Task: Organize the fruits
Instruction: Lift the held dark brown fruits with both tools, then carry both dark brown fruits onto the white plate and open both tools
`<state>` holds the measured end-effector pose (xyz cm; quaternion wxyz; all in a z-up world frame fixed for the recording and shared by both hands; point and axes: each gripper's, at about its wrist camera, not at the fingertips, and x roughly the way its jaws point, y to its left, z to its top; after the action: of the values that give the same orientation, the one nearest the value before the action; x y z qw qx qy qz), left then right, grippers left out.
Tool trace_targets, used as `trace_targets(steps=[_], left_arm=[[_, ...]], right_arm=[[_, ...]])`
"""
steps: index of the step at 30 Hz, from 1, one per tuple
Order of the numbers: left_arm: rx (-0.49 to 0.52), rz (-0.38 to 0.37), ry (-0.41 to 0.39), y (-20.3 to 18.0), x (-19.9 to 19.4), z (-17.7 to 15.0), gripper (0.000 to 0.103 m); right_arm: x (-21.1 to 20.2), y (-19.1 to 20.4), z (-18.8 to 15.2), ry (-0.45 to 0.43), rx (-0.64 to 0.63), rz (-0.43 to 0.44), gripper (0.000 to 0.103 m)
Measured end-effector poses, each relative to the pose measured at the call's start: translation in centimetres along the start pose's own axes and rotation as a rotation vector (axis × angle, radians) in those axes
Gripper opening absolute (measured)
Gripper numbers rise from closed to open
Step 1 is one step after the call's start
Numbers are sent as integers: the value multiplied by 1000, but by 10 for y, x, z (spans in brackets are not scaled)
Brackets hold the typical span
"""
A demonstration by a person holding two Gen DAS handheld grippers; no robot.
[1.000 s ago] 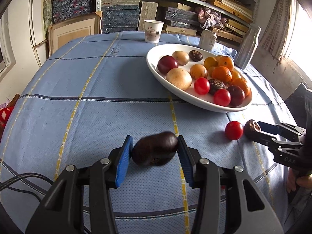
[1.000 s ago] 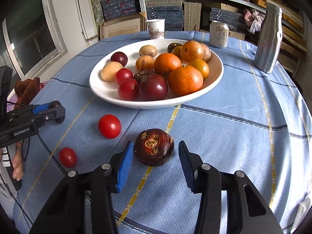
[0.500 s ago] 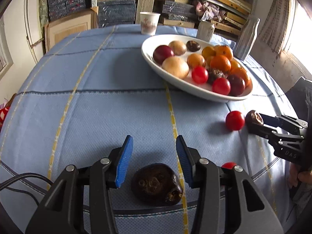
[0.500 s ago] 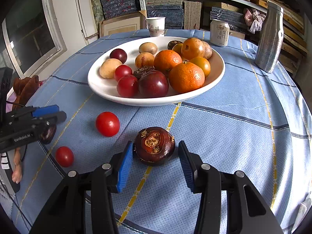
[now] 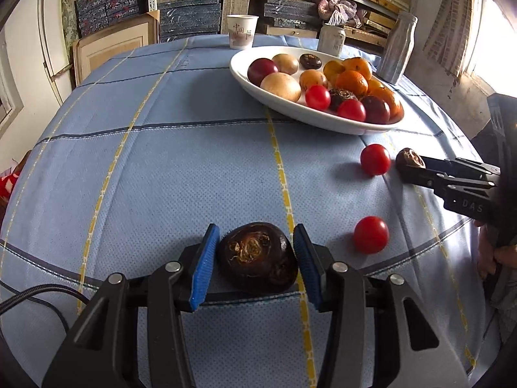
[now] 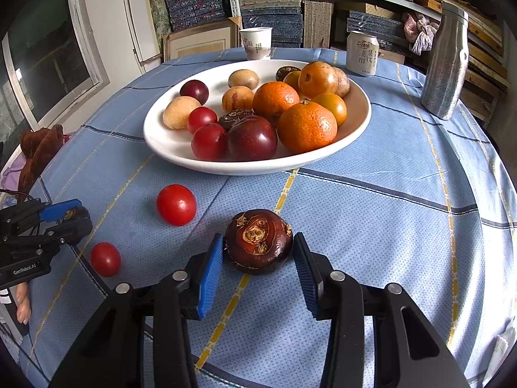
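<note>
**Both tongs at a chestnut, plate waiting**

Stacked shelves fill the background behind a blue-clothed counter [image 5: 194, 161]. A white plate [image 6: 181, 152] in the upper middle of the right wrist view already holds most of the fruit.

Your left tongs [image 5: 255, 229] straddle a dark chestnut [image 5: 257, 260] that lies on the counter at the lower centre of the left wrist view. Their jaws have just been opening a little, and the pads flank it without visibly squeezing, probably to make room for a fresh grip.

Your right tongs [image 6: 258, 237] have just been closing. Their pads now meet the sides of a scarred chestnut [image 6: 258, 241], which rests on the counter just below the plate's rim, so it looks ready to lift.

Two tomatoes [image 6: 176, 205] lie loose at the lower left, and they are likely next.
</note>
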<state>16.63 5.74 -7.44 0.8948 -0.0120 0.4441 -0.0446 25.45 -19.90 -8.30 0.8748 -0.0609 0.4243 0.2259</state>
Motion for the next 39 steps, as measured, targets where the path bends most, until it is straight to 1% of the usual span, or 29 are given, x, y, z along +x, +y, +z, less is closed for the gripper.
trace_targets(steps=[4,8,11,17,20,23,25,27,29,31,32,35,37,39], left_arm=[[-3,-9,2,2,-1,-5,48],[17,6,3,-1,-2,-7,48],[18,-9,-2,-2,-6,-10,46],[24,-7,-70,-4,-21,-10,46],[27,-4,-98,-5,-27,-3,46],[7,-10,-144,-3,-38,21,46],[-6,-26,-182,-4,-49,50,46],[-2,-24,-234,-10,-63,82,46],[13,-33,-278,-21,-73,116,46],[7,-45,-303,-27,-73,139,46],[-2,-51,-314,-31,-68,153,46],[-42,-66,-311,-36,-41,175,46],[-63,-62,-301,-37,-22,182,46],[-91,-65,-276,-34,4,190,46]], right_arm=[[0,-1,0,0,-3,-5,44],[1,-1,0,-1,-1,-2,44],[0,-1,0,-1,0,-2,43],[-5,-7,2,-19,27,1,43],[-20,-12,7,-69,46,2,43],[-46,-20,16,-149,86,0,43],[-66,-26,27,-209,114,0,43],[-85,-30,42,-255,130,-2,43],[-106,-32,64,-310,132,-10,43],[-120,-31,84,-350,125,-14,43],[-122,-30,91,-360,124,-13,43],[-111,-24,111,-363,118,9,43],[-91,-19,121,-343,120,34,43],[-69,-15,129,-327,121,40,43]])
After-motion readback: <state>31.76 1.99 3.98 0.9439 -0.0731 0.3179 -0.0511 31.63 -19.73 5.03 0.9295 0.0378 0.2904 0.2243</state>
